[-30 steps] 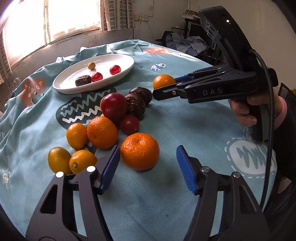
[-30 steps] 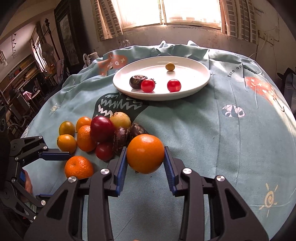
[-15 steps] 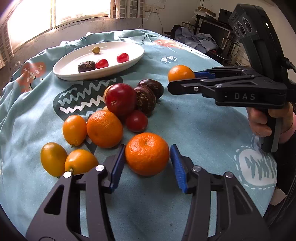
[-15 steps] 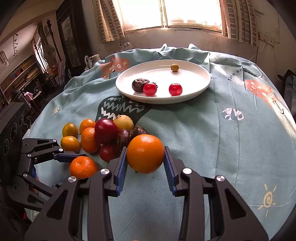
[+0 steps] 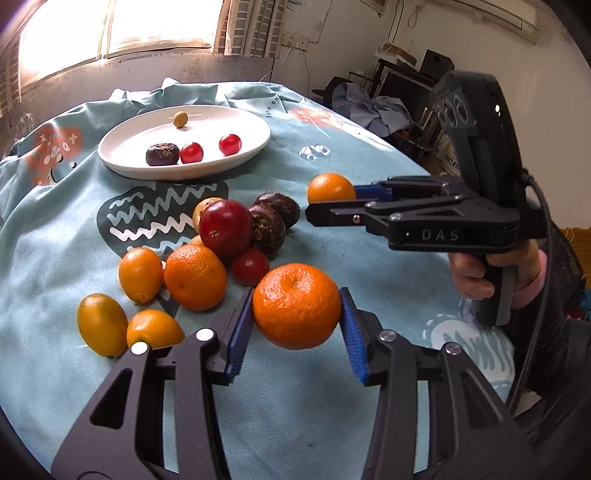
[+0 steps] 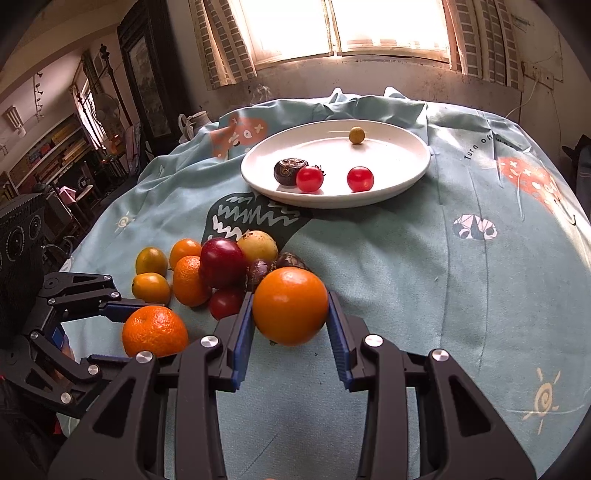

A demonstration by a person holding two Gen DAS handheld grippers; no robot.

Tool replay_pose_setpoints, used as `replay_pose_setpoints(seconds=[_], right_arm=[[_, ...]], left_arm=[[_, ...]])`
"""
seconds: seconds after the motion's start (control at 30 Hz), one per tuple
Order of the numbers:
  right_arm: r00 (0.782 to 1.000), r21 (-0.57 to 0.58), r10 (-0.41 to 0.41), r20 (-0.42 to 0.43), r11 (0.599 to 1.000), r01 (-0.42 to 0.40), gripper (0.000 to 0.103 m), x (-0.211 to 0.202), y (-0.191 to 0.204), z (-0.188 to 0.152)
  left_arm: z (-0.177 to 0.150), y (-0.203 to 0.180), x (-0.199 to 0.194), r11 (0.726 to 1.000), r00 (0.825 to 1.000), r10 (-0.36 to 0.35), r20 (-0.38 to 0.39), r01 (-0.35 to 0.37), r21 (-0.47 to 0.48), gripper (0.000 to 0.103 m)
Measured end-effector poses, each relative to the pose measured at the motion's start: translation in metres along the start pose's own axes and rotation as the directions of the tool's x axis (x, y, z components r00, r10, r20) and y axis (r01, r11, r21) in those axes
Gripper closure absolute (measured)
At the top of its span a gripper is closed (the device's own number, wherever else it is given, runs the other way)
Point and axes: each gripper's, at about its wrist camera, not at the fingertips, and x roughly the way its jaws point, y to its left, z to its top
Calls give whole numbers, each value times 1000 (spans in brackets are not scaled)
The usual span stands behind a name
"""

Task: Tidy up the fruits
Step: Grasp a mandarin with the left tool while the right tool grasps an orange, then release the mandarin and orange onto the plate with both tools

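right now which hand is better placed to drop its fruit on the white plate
Probably right. Both grippers are shut on fruit, but the right gripper with its smooth orange faces the white oval plate across bare cloth. The left gripper, gripping the dimpled mandarin, has the fruit pile in between.

Straight ahead of the jaws, a wide window [image 6: 369, 26] blazes with daylight, washed out to white, checked curtains [image 6: 221, 40] hanging at either side. Beneath it runs a scuffed, stained wall [image 6: 332, 85]. The tabletop wears a pale blue cloth [image 6: 461, 277] printed with cartoon shapes (a sun doodle, a zigzag-mouthed creature), rumpled at the far edge. Off to the left of the jaws, dim shelving [image 6: 48, 155] crowded with clutter, a tall dark frame [image 6: 147, 74] against the wall, a standing fan [image 6: 99, 107] nearby. On the other side of the room, a heap of blue clothing [image 5: 373, 107] over dark furniture, and a white wall [image 5: 535, 92] with trailing cables.
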Motion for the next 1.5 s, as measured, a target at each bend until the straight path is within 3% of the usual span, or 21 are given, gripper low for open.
replay_pose_setpoints(seconds=[0.13, 0.23, 0.43, 0.67, 0.7, 0.73, 0.77, 0.8, 0.9, 1.07, 1.23, 1.4, 1.43, 1.5], right_arm=[[997, 67, 61, 37, 996, -63, 65, -4, -11, 15], [995, 83, 8, 98, 996, -16, 65, -3, -21, 38], [993, 132, -39, 110, 991, 24, 65, 36, -49, 85], [996, 96, -58, 63, 994, 52, 65, 79, -55, 110], [996, 83, -67, 62, 995, 62, 60, 83, -54, 111], [994, 67, -84, 68, 995, 79, 55, 84, -51, 112], [991, 50, -108, 76, 993, 104, 43, 84, -48, 113], [988, 37, -130, 82, 991, 127, 35, 83, -45, 114], [990, 33, -105, 96, 994, 103, 34, 74, -41, 112], [991, 25, -77, 112, 997, 74, 34, 50, -25, 99], [989, 7, -74, 130, 997, 73, 34, 30, -3, 75], [983, -45, -70, 170, 996, 78, 34, 10, 32, 46], [982, -66, -61, 176, 995, 74, 34, 7, 41, 40], [984, -109, -32, 176, 993, 52, 34, 2, 59, 27]], left_arm=[[29, 10, -15, 1000, 1000, 0, 28, -1, 1, 57], [62, 29, -18, 998, 997, 62, 46, -62, 2, 57], [130, 92, 15, 980, 981, 187, 53, -183, -77, 57], [162, 151, 71, 955, 965, 259, -32, -261, -143, 57], [164, 155, 77, 952, 963, 266, -55, -271, -143, 56], [165, 158, 80, 946, 957, 279, -75, -287, -149, 50], [166, 159, 79, 942, 954, 286, -85, -296, -155, 37], [166, 159, 73, 940, 955, 288, -67, -296, -168, 15], [164, 152, 42, 946, 964, 265, 3, -259, -195, 12], [141, 130, -7, 932, 947, 317, 57, -300, -205, 7], [90, 110, -42, 920, 930, 356, 90, -331, -210, 3], [34, 97, -54, 932, 944, 305, 127, -268, -246, 2], [27, 94, -52, 924, 939, 327, 104, -296, -241, 2], [16, 88, -56, 902, 903, 411, 126, -382, -203, 2]])
